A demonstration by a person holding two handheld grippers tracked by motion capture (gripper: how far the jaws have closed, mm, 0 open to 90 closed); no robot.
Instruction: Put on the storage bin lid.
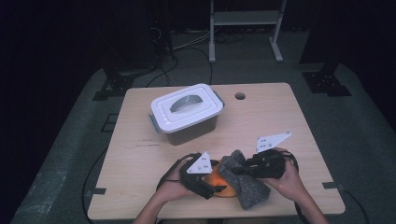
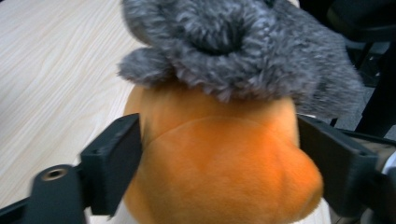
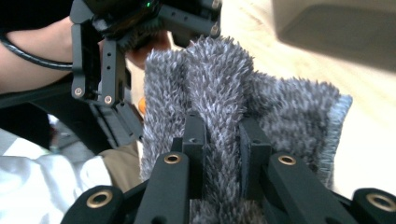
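- The right gripper (image 3: 223, 135) is clamped on a fold of fuzzy grey cloth (image 3: 261, 98), its two black jaws nearly together with the pile squeezed between them.
- The cloth rises straight up from the jaws and spreads off to their right.
- Up and to the left of the jaws sits the left gripper (image 3: 122, 56), right against the cloth's edge.
- A sliver of orange (image 3: 140, 105) peeks between that gripper and the cloth.
- Far left, a forearm (image 3: 37, 51) with a black cable (image 3: 28, 55) across it.
- Pale wooden table (image 3: 369, 135) lies off to the right.
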